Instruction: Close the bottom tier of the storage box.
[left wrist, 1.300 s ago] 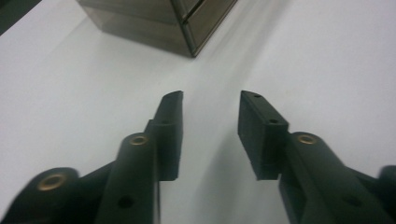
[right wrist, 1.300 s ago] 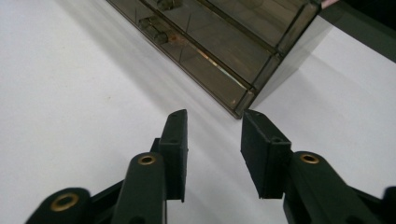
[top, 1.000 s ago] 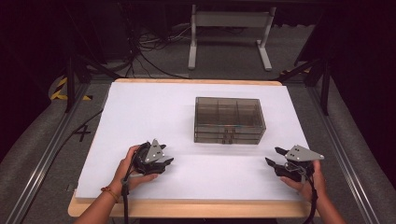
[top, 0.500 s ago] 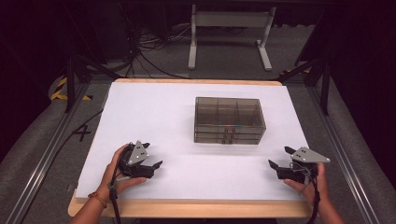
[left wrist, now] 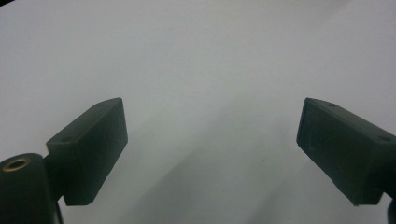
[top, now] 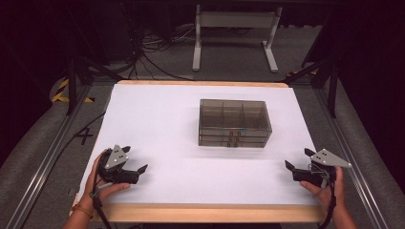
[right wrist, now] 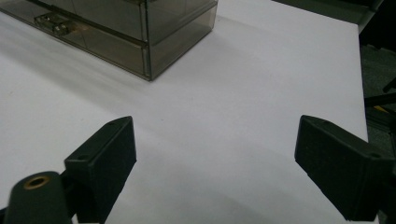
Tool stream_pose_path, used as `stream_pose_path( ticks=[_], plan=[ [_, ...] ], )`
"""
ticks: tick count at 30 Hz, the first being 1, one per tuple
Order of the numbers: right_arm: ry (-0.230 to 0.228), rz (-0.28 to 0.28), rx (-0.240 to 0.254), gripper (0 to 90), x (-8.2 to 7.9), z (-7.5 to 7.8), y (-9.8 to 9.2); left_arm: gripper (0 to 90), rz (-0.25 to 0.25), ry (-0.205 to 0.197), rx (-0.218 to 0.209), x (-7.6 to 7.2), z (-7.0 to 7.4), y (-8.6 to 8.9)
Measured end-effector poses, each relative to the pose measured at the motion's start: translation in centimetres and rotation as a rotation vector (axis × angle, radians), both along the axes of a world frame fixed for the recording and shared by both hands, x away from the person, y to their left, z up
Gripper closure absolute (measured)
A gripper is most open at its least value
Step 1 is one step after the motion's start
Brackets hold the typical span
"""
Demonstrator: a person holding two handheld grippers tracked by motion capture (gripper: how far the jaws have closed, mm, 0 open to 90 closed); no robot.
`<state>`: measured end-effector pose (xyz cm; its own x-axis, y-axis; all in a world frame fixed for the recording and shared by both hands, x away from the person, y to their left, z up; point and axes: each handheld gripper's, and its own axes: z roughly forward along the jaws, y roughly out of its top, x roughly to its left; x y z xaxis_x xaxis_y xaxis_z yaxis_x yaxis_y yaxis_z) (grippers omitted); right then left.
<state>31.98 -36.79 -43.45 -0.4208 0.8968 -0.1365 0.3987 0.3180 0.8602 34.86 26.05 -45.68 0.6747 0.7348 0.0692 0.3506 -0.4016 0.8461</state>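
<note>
A smoky see-through plastic box point(top: 234, 123) with dividers and two front latches stands shut in the middle of the white table sheet point(top: 162, 119). My left gripper point(top: 134, 158) rests low at the near left, held by a hand, well left of the box. Its jaws have just been opening and stand wide with only bare sheet between them point(left wrist: 212, 121). My right gripper point(top: 298, 158) is at the near right, its jaws also just opened wide, nothing between them point(right wrist: 215, 135). In the right gripper view the box's corner point(right wrist: 116, 28) lies ahead to the left.
The wooden table edge point(top: 205, 212) runs along the front. Metal rails point(top: 43, 162) flank the table. A white stand point(top: 234, 28) and cables point(top: 148, 52) are on the dark floor behind it.
Both grippers' jaws have spread wider. The left hand has slid left and toward the near edge. The right hand has drifted slightly right and nearer.
</note>
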Motion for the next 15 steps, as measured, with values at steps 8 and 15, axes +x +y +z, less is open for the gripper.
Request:
stream_pose_path(
  ticks=[8,15],
  plan=[
    [-0.019,-0.084,0.08,10.4,0.1,-0.6,-1.5,6.3,0.034,-0.013,-0.105,-0.1,0.0,1.1],
    [-0.003,-0.085,0.086,9.4,0.3,-0.7,-1.5,5.9,0.057,0.003,-0.141,0.0,-0.1,1.3]
  ],
)
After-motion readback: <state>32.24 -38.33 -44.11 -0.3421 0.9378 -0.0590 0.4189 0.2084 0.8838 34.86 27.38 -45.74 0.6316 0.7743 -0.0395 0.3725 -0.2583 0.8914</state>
